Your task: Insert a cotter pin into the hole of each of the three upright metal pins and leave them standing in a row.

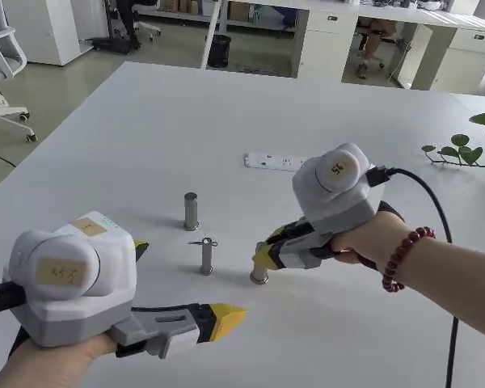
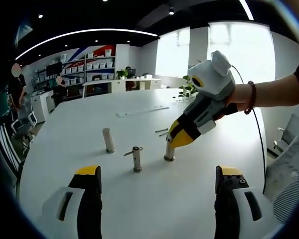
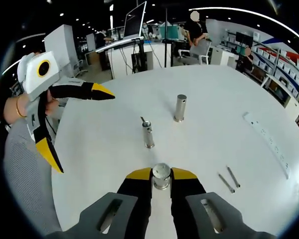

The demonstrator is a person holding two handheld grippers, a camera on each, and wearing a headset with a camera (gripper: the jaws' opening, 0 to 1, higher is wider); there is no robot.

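Three upright metal pins stand in a diagonal row on the white table (image 1: 145, 121). The far pin (image 1: 191, 210) is bare. A cotter pin sticks sideways through the top of the middle pin (image 1: 207, 255). My right gripper (image 1: 263, 257) is shut on the third pin (image 3: 161, 174), its yellow-tipped jaws clamping just under the pin's top, and the left gripper view also takes in the third pin (image 2: 168, 149) held this way. My left gripper (image 1: 182, 283) hovers open at the near left, nothing between its fingers (image 2: 87, 172). Two loose cotter pins (image 3: 229, 179) lie to the right of the held pin.
A white power strip (image 1: 275, 162) lies beyond the pins. A leafy plant sprig (image 1: 469, 149) rests at the table's right edge. The right gripper's black cable (image 1: 449, 242) trails over the table. Office chairs and desks stand beyond the far edge.
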